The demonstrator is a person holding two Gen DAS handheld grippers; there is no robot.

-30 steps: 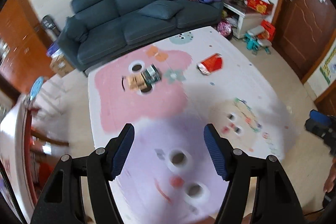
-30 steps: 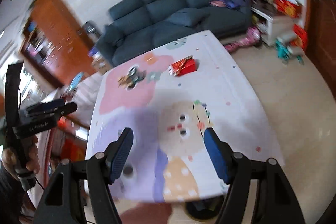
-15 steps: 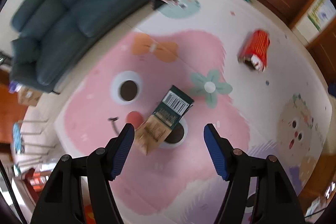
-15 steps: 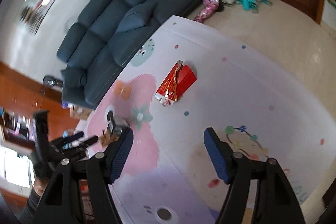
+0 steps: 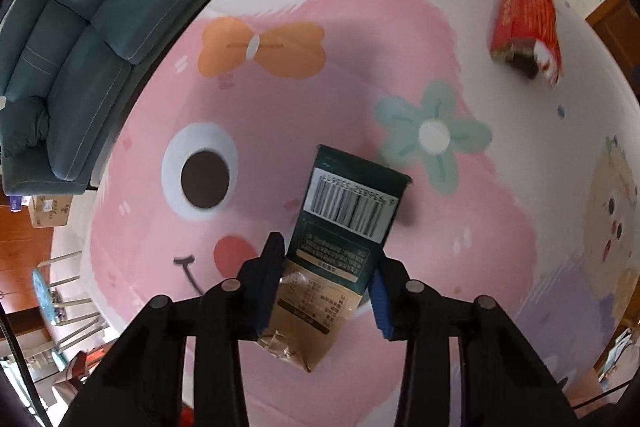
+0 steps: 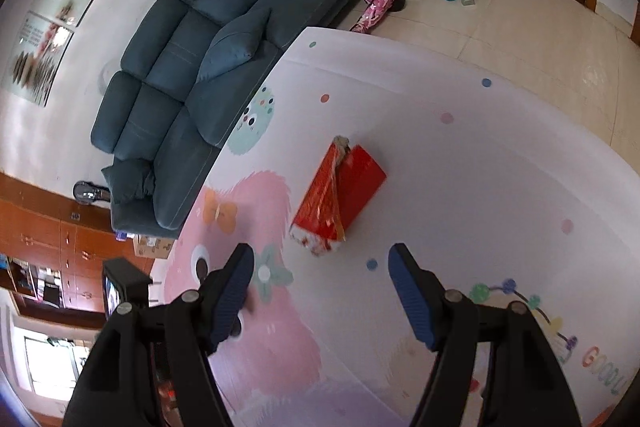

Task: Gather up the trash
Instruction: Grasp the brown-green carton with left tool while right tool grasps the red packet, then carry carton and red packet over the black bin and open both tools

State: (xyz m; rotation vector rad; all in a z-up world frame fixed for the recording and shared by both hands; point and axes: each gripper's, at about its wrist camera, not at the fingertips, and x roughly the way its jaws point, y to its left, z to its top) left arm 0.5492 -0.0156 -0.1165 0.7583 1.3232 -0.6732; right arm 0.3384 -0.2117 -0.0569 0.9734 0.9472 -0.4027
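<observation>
Two fingers of the left gripper (image 5: pixel 326 281) clamp a barcoded green box (image 5: pixel 344 227). Right gripper (image 6: pixel 320 287) hangs open, red packet (image 6: pixel 340 203) just beyond its fingertips; print unreadable.

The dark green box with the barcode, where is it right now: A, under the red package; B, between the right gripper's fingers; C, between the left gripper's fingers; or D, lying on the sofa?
C: in the left wrist view the dark green box sits between the fingers of the left gripper, while the right gripper is open and empty, short of the red package.
</observation>
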